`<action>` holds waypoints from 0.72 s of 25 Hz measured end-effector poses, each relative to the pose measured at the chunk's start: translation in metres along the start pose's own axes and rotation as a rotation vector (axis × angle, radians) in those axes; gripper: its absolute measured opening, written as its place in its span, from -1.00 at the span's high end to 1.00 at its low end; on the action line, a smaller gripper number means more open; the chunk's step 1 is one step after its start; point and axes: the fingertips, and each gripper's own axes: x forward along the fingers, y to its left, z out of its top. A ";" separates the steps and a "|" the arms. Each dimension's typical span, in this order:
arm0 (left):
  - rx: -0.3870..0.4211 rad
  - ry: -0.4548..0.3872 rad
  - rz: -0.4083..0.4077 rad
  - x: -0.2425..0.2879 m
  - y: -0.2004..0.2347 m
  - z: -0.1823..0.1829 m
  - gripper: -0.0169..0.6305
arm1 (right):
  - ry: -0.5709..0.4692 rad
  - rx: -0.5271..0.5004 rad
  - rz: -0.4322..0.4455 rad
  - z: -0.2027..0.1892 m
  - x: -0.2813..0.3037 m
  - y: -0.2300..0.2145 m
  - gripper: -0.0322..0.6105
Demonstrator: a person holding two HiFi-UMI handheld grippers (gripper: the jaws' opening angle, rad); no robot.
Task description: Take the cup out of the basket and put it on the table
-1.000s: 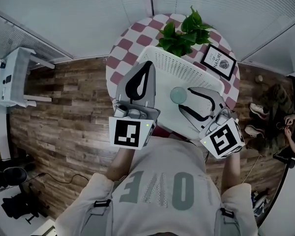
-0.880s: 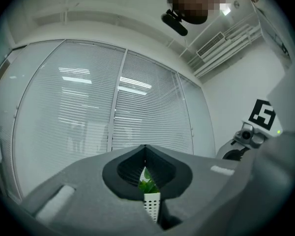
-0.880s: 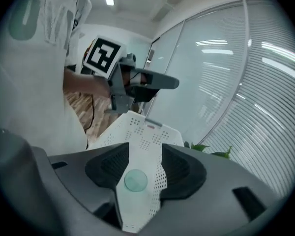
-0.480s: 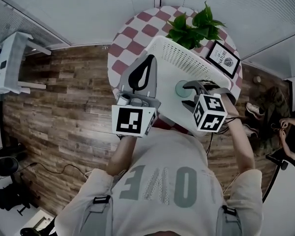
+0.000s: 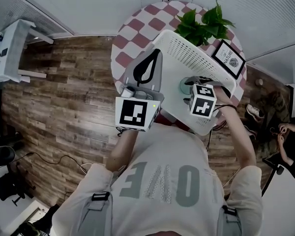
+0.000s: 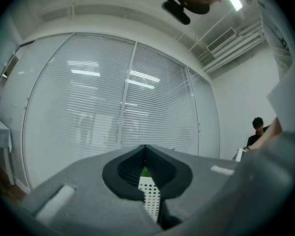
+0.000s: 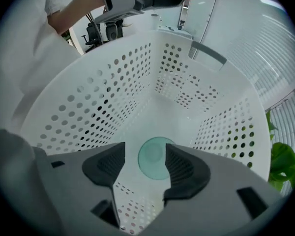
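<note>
**Right gripper open over the cup in the basket**

At the left, the left gripper (image 5: 151,58) points level along the near-left edge of the white perforated basket (image 5: 187,50). Its own view shows its jaws closed tip to tip (image 6: 145,149), with a strip of the basket's wall (image 6: 150,195) caught in the slot between them.

The basket stands on the round table with the red-and-white checked cloth (image 5: 132,33), above a wood-plank floor (image 5: 64,107). The pale green cup (image 5: 185,85) stands upright on the basket's floor, towards its right side.

The right gripper (image 5: 194,82) points steeply down into the basket, just above the cup. In its view the jaws (image 7: 145,151) stand wide apart and have just been opening. The cup's round mouth (image 7: 155,157) shows in the gap between the pads, below them. The pads are not pressing on it, and the gripper holds nothing.

Behind the basket is a leafy green plant (image 5: 201,26). To its right a framed picture (image 5: 228,57) lies on the cloth.
</note>
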 end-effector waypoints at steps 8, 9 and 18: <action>-0.001 0.008 0.015 0.003 0.002 -0.003 0.94 | 0.086 -0.036 0.054 -0.014 0.035 0.007 0.08; 0.000 0.011 0.016 0.003 0.002 -0.005 0.94 | 0.093 -0.043 0.055 -0.014 0.038 0.008 0.10; 0.011 0.025 0.057 0.001 0.014 -0.010 0.94 | 0.136 -0.117 0.057 -0.018 0.057 0.013 0.19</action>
